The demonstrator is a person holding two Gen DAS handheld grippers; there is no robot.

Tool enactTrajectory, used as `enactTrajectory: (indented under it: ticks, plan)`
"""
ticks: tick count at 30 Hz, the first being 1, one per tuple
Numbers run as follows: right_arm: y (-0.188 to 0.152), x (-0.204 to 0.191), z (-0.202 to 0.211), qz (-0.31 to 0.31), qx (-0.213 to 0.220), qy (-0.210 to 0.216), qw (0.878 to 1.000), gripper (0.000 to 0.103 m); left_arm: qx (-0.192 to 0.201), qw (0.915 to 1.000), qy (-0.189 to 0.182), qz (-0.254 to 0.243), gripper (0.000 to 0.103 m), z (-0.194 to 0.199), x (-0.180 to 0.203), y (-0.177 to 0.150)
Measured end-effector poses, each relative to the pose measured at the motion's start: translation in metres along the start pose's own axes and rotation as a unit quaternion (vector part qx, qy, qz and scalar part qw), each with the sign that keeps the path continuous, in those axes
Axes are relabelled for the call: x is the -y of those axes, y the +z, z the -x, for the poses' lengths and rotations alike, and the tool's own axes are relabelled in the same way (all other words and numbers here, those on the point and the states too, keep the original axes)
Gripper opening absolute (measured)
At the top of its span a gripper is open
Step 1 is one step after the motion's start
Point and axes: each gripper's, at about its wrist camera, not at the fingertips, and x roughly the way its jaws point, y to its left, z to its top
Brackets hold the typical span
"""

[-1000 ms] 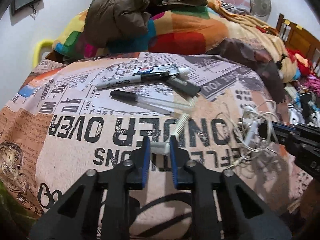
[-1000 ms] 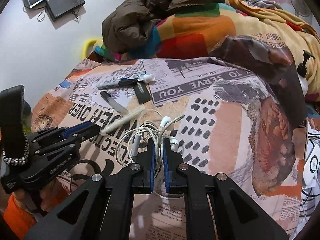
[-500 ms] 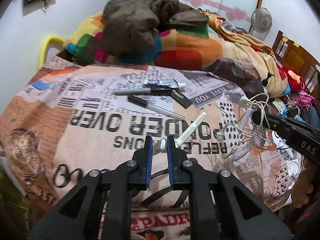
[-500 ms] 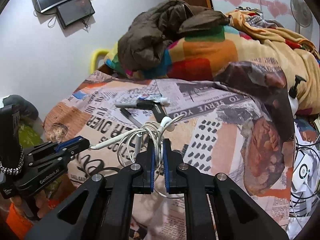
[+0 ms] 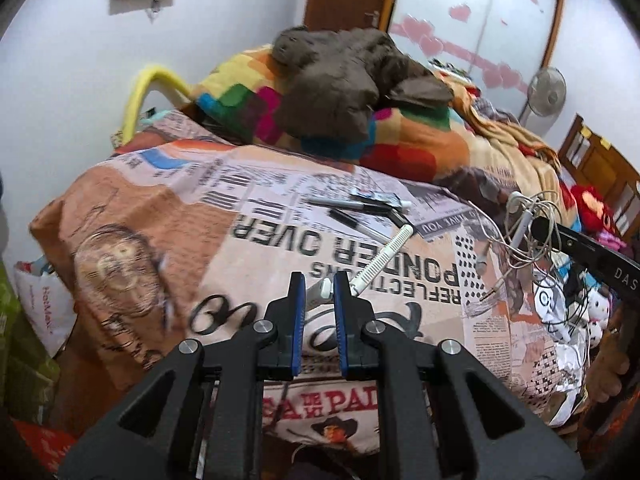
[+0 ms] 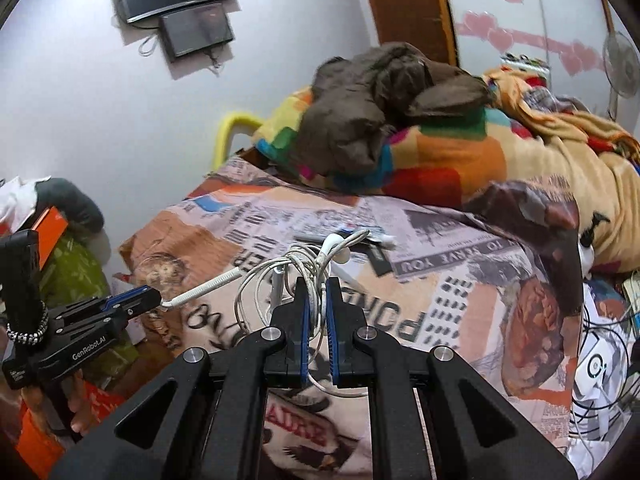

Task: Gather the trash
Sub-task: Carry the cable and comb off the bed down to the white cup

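My left gripper (image 5: 319, 285) is shut on the base of a white ribbed plastic stick (image 5: 382, 258) and holds it above the newspaper-print bedspread (image 5: 256, 248). The stick also shows in the right wrist view (image 6: 208, 285), sticking out of the left gripper (image 6: 154, 299). My right gripper (image 6: 316, 292) is shut on a tangle of white earphone cables (image 6: 298, 268), lifted off the bed; the tangle also shows in the left wrist view (image 5: 524, 224). A black marker (image 5: 346, 204), a pen (image 5: 356, 224) and a small tube (image 5: 380, 199) lie on the bedspread further back.
A brown jacket (image 5: 344, 80) lies on a colourful blanket (image 5: 400, 140) at the head of the bed. A yellow bar (image 5: 152, 92) stands by the wall. Bags and clutter sit on the floor at left (image 5: 44, 304) and right (image 5: 568, 308). A fan (image 5: 547, 92) stands at the back.
Both grippers have lifted and pulled back from the bed, each carrying its item. The stick and the cable tangle have come off the bedspread. The jaws have stayed shut.
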Motion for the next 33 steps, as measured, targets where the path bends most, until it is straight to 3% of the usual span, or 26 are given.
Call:
enactTrajectory:
  ticks: [11, 19, 33]
  plan:
    - [-0.006, -0.091, 0.015, 0.065, 0.002, 0.057, 0.996, 0.007, 0.036, 0.997, 0.045, 0.052, 0.013, 0.08, -0.073, -0.031]
    - [-0.022, -0.163, 0.013, 0.115, -0.015, 0.101, 0.988, 0.007, 0.061, 0.9893, 0.085, 0.101, 0.013, 0.138, -0.131, -0.067]
    - [-0.063, -0.267, -0.004, 0.19, -0.06, 0.162, 0.966, 0.007, 0.047, 0.9725, 0.174, 0.147, 0.013, 0.204, -0.218, -0.148]
